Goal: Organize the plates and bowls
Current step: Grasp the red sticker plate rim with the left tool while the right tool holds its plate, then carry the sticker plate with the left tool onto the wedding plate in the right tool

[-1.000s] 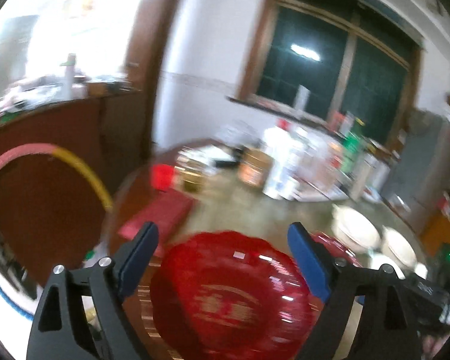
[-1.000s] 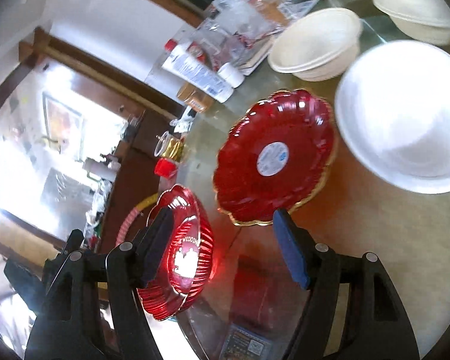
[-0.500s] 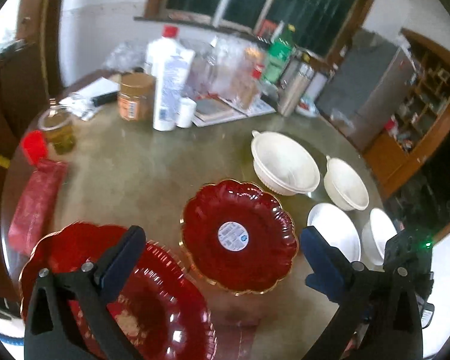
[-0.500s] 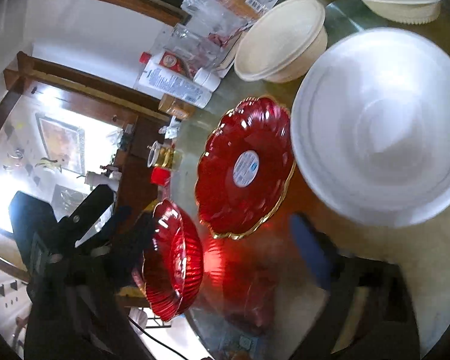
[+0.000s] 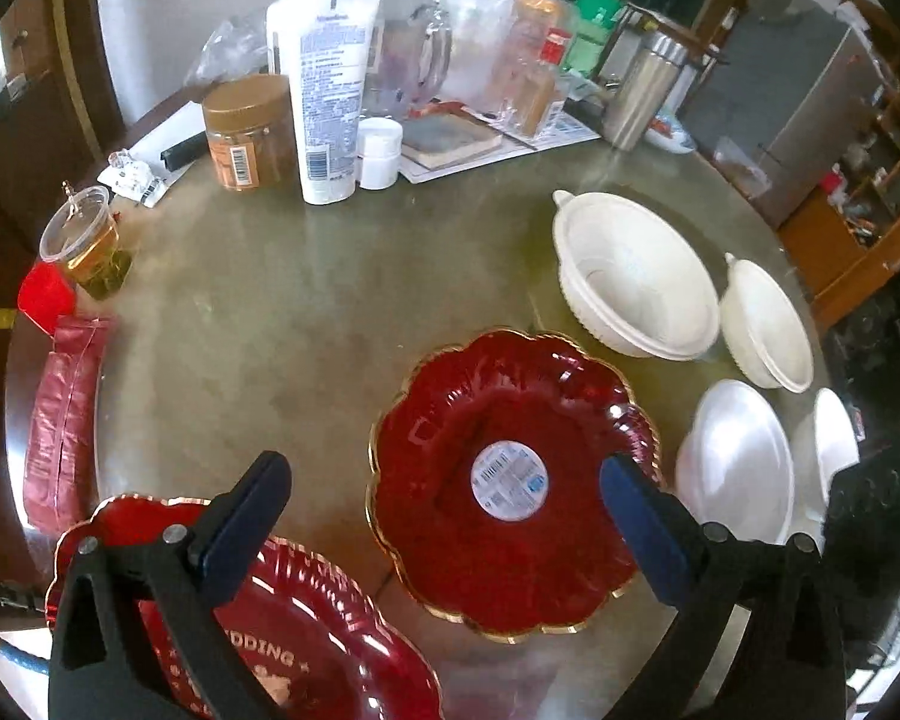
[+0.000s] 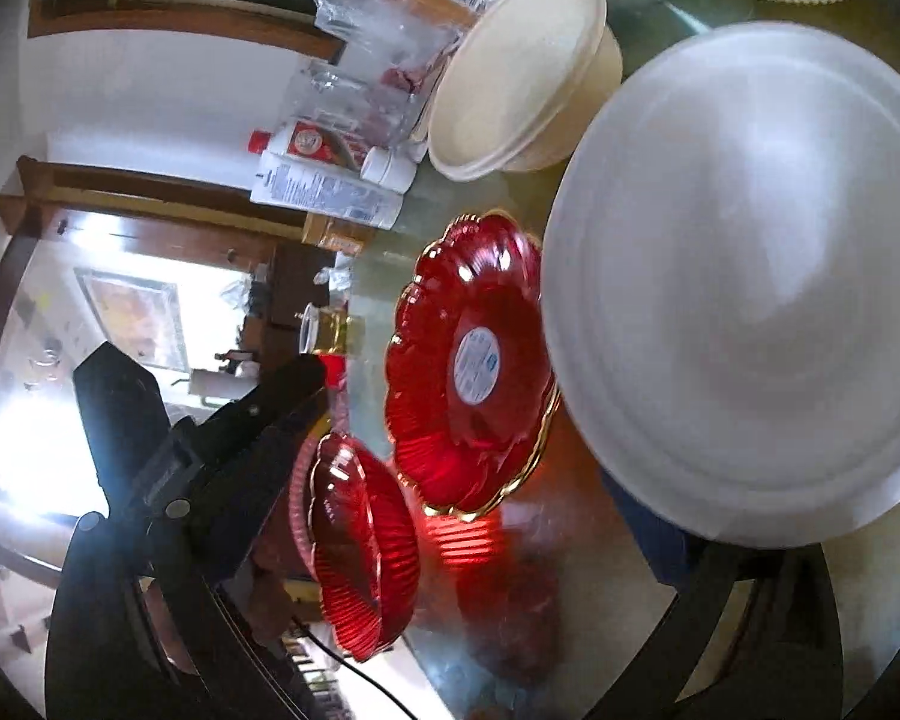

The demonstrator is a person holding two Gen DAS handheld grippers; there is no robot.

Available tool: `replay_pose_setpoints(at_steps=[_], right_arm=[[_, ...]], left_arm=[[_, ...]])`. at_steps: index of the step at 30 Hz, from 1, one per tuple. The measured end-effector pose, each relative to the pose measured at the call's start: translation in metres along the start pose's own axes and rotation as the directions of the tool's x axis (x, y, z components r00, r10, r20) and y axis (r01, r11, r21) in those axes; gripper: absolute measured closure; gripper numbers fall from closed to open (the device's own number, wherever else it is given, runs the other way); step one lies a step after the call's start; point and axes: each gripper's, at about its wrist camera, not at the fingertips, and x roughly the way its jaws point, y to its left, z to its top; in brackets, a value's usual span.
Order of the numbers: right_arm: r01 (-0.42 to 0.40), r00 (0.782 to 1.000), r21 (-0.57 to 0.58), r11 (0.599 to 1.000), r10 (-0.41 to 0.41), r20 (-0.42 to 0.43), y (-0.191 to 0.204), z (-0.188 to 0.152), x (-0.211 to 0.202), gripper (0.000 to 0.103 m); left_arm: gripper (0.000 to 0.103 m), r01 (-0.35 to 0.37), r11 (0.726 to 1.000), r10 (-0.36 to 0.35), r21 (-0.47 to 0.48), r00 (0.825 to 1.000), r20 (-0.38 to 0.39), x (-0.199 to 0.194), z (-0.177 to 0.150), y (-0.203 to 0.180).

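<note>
A red scalloped plate (image 5: 510, 474) with a gold rim and a round sticker lies on the round table; it also shows in the right wrist view (image 6: 468, 360). A second red plate (image 5: 306, 642) lies at the near left edge, under my left gripper's left finger. My left gripper (image 5: 444, 516) is open above both, holding nothing. Two cream bowls (image 5: 636, 282) (image 5: 765, 324) and two white bowls (image 5: 735, 462) (image 5: 834, 450) sit at the right. My right gripper (image 6: 468, 468) is open just before the big white bowl (image 6: 744, 282); its right finger is partly hidden by it.
Bottles, a brown jar (image 5: 249, 132), a steel flask (image 5: 642, 90) and papers crowd the table's far side. A cup of tea (image 5: 87, 243), a red cap and a red packet (image 5: 60, 420) lie along the left edge.
My left gripper has swung down from facing the room to look over the table; the red plate it hovered over now lies at the near left. My right gripper has moved closer to the white bowl.
</note>
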Motion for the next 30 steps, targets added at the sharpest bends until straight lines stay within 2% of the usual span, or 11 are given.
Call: replay_pose_setpoints(at_steps=[2, 4, 6, 11, 12, 13, 14, 15, 18, 23, 30], right_arm=[[0.004, 1.0, 0.002, 1.0, -0.004, 0.002, -0.002, 0.001, 0.0, 0.003], [0.021, 1.0, 0.001, 1.0, -0.021, 0.004, -0.003, 0.003, 0.002, 0.013], [0.044, 0.999, 0.01, 0.999, -0.044, -0.009, -0.006, 0.004, 0.006, 0.033], [0.058, 0.998, 0.022, 0.998, -0.058, -0.027, -0.013, 0.006, 0.013, 0.035], [0.059, 0.998, 0.02, 0.998, -0.059, -0.022, -0.013, 0.006, 0.013, 0.045], [0.058, 0.998, 0.014, 0.998, -0.058, -0.02, -0.013, 0.006, 0.012, 0.052], [0.079, 0.997, 0.009, 0.997, -0.079, -0.018, -0.013, 0.006, 0.011, 0.058], [0.089, 0.996, 0.006, 0.996, -0.089, -0.015, -0.014, 0.007, 0.011, 0.063], [0.119, 0.993, 0.003, 0.993, -0.119, -0.029, -0.018, 0.008, 0.014, 0.077], [0.143, 0.989, -0.015, 0.99, -0.143, -0.043, -0.019, 0.006, 0.019, 0.087], [0.152, 0.988, -0.063, 0.986, -0.152, -0.001, -0.011, 0.004, 0.014, 0.089]], left_arm=[[0.001, -0.014, 1.0, 0.014, 0.01, 1.0, 0.002, 0.005, 0.001, -0.002], [0.01, -0.031, 0.999, 0.031, 0.029, 1.0, -0.001, 0.01, 0.003, -0.006], [0.023, -0.047, 0.998, 0.047, 0.044, 0.999, -0.013, 0.015, 0.005, -0.008], [0.031, -0.063, 0.997, 0.065, 0.053, 0.996, -0.053, 0.034, 0.007, -0.011], [0.042, -0.067, 0.996, 0.071, 0.054, 0.996, -0.061, 0.037, 0.007, -0.011], [0.046, -0.08, 0.995, 0.084, 0.053, 0.994, -0.071, 0.04, 0.007, -0.01], [0.055, -0.09, 0.995, 0.094, 0.045, 0.993, -0.075, 0.042, 0.007, -0.008], [0.064, -0.098, 0.994, 0.101, 0.04, 0.992, -0.078, 0.043, 0.008, -0.006], [0.081, -0.129, 0.991, 0.131, 0.029, 0.988, -0.08, 0.046, 0.009, 0.0], [0.09, -0.153, 0.988, 0.155, 0.029, 0.984, -0.083, 0.05, 0.008, 0.001], [0.093, -0.153, 0.988, 0.154, 0.017, 0.985, -0.072, 0.046, 0.007, 0.003]])
